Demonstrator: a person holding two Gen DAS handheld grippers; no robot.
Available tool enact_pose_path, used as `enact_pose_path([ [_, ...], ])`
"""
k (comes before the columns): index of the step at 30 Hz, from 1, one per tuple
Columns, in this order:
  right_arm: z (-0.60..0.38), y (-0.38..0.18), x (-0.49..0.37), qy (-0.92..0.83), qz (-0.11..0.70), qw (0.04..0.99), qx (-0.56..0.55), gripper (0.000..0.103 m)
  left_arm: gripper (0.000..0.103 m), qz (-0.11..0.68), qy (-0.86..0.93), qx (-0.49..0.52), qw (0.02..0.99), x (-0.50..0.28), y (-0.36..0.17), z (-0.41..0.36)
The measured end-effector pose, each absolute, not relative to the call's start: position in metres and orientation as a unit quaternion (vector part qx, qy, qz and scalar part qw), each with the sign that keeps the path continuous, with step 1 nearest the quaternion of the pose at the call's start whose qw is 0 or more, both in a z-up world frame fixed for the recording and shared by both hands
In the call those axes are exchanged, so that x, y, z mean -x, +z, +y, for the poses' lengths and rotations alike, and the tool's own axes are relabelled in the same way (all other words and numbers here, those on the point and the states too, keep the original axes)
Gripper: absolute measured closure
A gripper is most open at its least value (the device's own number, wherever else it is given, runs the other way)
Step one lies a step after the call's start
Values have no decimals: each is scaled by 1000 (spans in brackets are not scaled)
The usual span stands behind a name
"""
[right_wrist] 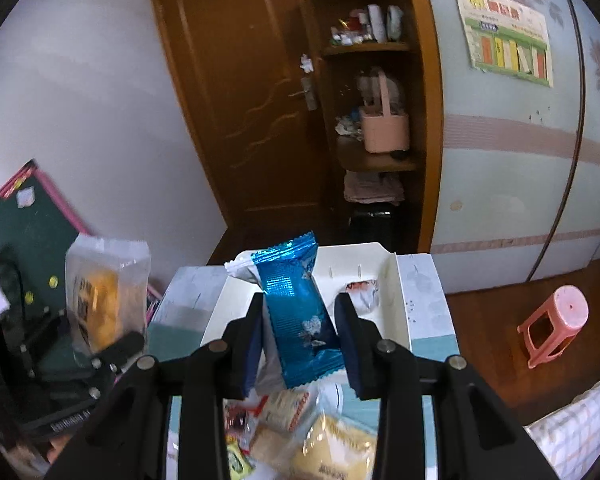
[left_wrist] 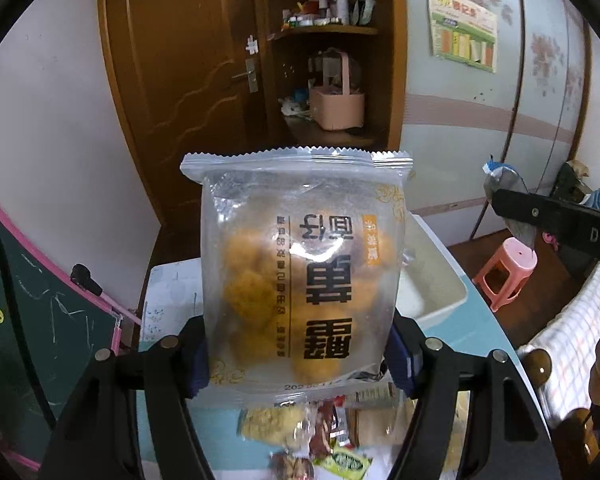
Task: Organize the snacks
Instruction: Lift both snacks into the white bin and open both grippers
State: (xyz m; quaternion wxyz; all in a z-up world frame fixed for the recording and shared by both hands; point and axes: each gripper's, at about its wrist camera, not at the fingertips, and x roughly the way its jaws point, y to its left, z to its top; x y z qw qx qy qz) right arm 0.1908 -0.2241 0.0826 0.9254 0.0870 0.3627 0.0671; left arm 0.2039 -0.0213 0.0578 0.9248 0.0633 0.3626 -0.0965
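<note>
The left tongs [left_wrist: 296, 354] grip a clear bag of golden pastries [left_wrist: 300, 272] by its lower sides, held up above the table [left_wrist: 480, 332], while the right tongs [right_wrist: 300, 340] stand narrow around a blue foil packet [right_wrist: 300, 320] just over the near edge of the white box [right_wrist: 400, 280]; whether their pads truly pinch it I cannot tell. Both look light, slick and crinkly, the pastries likely crushable, so the sealed edges seem the safest hold. The bag hides most of the box from the left view, and the loose snacks [right_wrist: 300, 428] near the tongs are blurred and cut off.
</note>
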Motion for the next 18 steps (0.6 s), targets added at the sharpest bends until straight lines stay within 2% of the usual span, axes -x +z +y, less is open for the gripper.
enact_pose_path([
  [8, -220, 50, -253, 26, 401, 911, -90, 68, 33, 388, -79, -64, 916, -264, 21, -39],
  [18, -219, 1, -292, 5, 441, 892, -96, 68, 32, 423, -65, -79, 900, -299, -32, -50],
])
